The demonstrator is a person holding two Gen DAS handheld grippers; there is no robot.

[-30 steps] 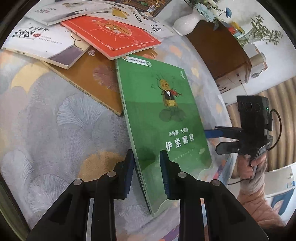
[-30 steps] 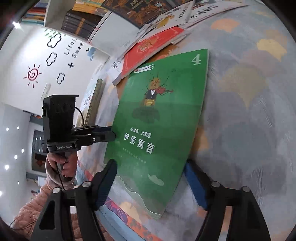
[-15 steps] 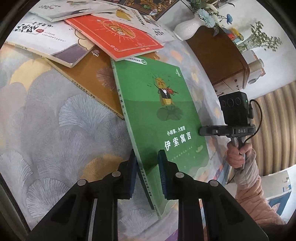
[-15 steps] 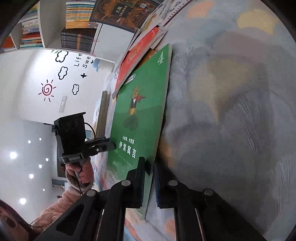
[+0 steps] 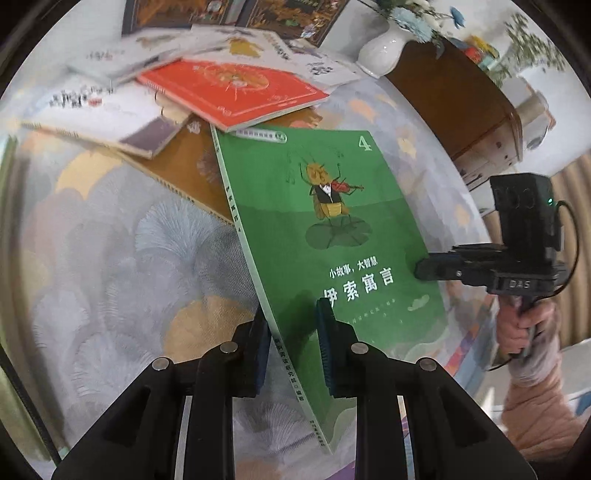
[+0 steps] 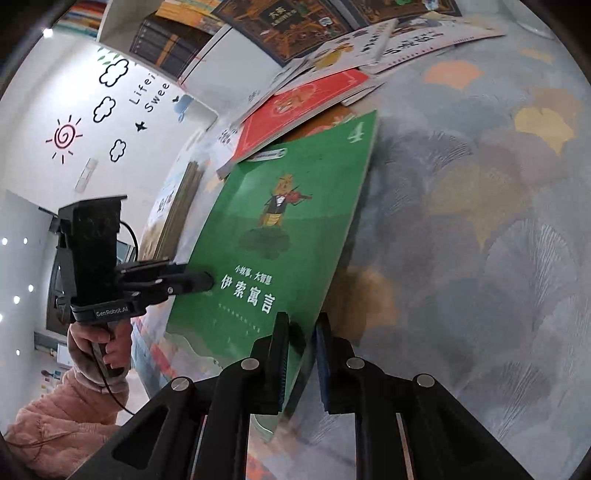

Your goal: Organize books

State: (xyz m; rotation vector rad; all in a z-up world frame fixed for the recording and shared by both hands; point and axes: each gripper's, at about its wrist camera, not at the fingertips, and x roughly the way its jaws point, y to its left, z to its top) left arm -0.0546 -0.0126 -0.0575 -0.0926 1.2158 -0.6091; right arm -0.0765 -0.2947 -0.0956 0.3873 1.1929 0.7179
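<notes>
On the desk: the green book [image 5: 332,236] is the one I have in hand; its far end sits tucked under the red book [image 5: 229,92], and its near end is raised off the patterned cloth [image 5: 110,258] that covers the desk.
Left fingers: my left gripper [image 5: 291,343] is clenched on the spine side of the green book near its lower corner, one pad under the cover and one on top.
Right fingers: my right gripper [image 6: 299,350] is clamped on the opposite long edge of the same book, near its lower corner; its jaws have just been closing, and the cover now sits between the pads.
Where the book is: held by both sides at its near end and tilted, with its far end among the loose pile; it lies over the edge of a brown book [image 5: 184,173].
Done so far: as I judge it, only the pick-up of this one book is secured; nothing in view looks sorted yet.
Left to do: the red book, the brown book and the white books [image 5: 88,110] lie fanned across each other at the far side of the desk, with dark-covered books [image 6: 288,26] beyond them. Each needs gathering.
Where they go: a shelf [image 6: 162,48] with upright spines shows in the right wrist view; I guess that is the destination, though I cannot tell.
Progress: early, by my reckoning.
</notes>
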